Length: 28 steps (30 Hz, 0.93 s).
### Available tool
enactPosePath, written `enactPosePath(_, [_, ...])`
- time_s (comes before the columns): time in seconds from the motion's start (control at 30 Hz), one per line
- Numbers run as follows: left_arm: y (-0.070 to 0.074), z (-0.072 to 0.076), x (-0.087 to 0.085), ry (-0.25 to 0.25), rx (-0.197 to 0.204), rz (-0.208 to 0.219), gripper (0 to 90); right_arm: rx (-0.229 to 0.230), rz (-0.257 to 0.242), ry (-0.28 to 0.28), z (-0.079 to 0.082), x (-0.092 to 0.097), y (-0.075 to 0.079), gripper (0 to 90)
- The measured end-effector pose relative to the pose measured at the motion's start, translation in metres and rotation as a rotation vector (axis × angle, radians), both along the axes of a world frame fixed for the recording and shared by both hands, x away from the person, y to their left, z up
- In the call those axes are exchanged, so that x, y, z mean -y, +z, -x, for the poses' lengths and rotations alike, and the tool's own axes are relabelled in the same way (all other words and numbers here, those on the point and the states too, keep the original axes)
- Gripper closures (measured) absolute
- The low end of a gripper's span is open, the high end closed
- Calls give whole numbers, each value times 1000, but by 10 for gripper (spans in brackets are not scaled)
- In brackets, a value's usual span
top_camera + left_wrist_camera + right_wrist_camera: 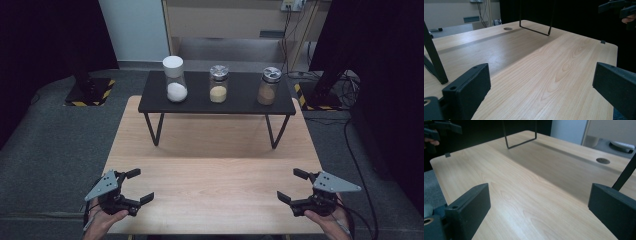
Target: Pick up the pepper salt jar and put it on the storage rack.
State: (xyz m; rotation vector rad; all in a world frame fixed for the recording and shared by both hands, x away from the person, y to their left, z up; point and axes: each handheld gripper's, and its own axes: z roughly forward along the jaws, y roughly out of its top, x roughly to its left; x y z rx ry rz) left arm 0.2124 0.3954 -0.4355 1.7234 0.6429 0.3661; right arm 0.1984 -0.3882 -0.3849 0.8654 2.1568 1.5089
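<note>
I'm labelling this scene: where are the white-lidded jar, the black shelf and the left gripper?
white-lidded jar [175,82]: high view, on its glass body.
black shelf [240,102]: high view, on bare top.
left gripper [140,185]: high view, midway between its open fingertips.

Pale smooth wood-grain table [215,165], matt black shelf [240,102], clear glass jars [218,84]

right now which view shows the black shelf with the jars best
The high view: the whole black shelf shows, top and both wire legs, with the three jars standing on it. The left gripper view catches just its wire legs from low down; the right gripper view likewise.
</note>
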Motion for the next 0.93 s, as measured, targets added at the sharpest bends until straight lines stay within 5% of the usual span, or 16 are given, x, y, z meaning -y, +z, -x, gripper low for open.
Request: enactPosePath(0.93, [0,-1,0,-12,7,-2,4,-13,-2,-21,1,3,-13,49])
